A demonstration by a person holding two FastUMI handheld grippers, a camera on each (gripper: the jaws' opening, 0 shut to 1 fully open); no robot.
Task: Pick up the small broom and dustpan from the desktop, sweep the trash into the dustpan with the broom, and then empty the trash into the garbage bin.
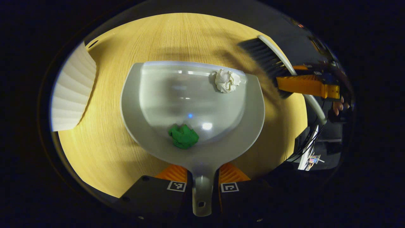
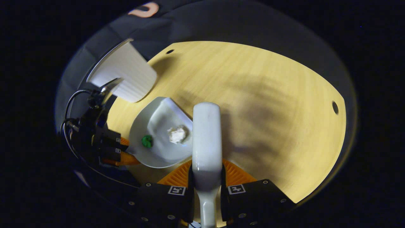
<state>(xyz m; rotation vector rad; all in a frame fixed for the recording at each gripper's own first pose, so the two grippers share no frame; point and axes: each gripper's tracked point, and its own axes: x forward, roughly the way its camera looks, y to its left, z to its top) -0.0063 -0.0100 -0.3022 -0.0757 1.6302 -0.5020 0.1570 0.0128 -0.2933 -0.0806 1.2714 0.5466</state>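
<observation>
Over the table, left gripper: level, fingers closed on the dustpan handle.
Dustpan contents: green scrap near the handle, white paper wad at the front lip.
Right gripper: fingers clamped on the broom handle, bristles beside the dustpan's right edge.
Garbage bin: left table edge.

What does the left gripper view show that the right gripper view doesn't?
Left gripper view: the broom's dark bristles and a person's hand behind the right gripper. Right gripper view: the broom's pale back seen from above, and the left gripper seen from outside. Both: the grey dustpan, green wad, white paper wad, white ribbed garbage bin and wooden desktop.
</observation>
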